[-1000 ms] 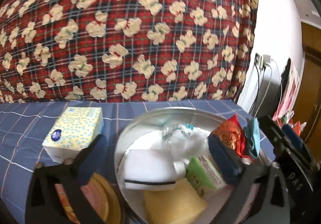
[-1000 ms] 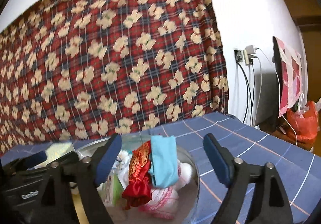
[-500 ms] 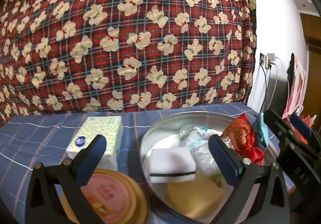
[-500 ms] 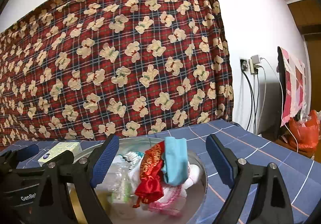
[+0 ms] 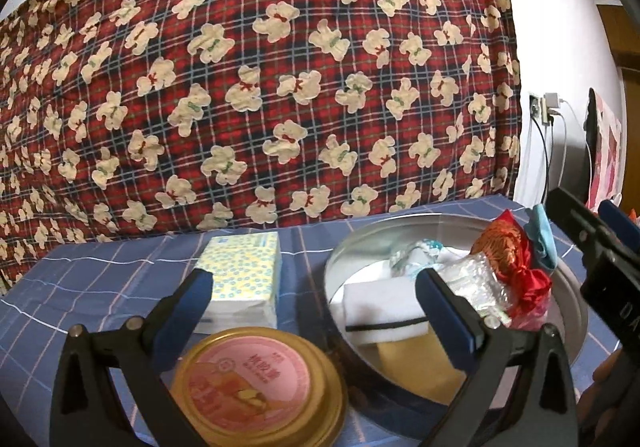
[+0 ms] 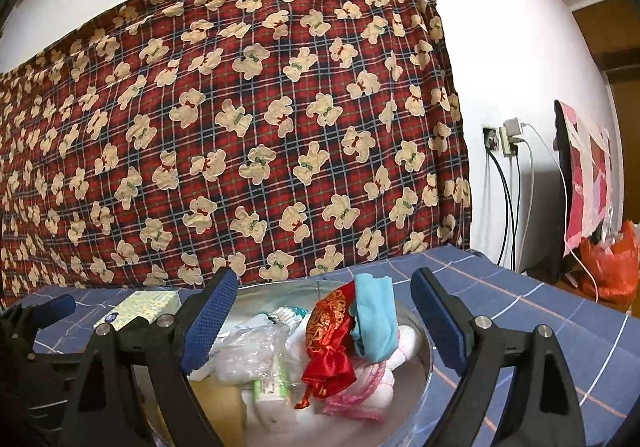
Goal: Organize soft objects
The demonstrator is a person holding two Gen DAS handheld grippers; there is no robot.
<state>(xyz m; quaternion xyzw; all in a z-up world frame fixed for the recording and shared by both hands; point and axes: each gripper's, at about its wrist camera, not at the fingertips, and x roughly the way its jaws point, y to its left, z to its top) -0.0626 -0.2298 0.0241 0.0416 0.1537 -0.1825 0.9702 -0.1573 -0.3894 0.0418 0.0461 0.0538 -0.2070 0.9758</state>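
Basin (image 5: 340,267) of metal on blue checked table (image 5: 100,279), right of centre, already heaped: white sponge (image 5: 384,307), yellow sponge (image 5: 412,363), crinkled clear bag (image 5: 472,279), red-and-gold pouch (image 5: 508,259), folded teal cloth (image 6: 374,315), pink-and-white towel (image 6: 360,387).

Most soft things look gathered in the basin.

Outside it: tissue pack (image 5: 244,275), dotted yellow, on the table just left of the basin; round gold-rimmed tin (image 5: 256,379) nearer, in front of the pack. Tin likely not soft; the pack seems the one piece left to move.

Left claw (image 5: 316,315) spread wide, nothing between its pads, hanging above the tin and the basin's left rim, the pack just beyond.

Right claw (image 6: 324,323) also wide and empty, above the basin's heap.

Bear-print plaid blanket (image 6: 240,127) behind, against the white wall.
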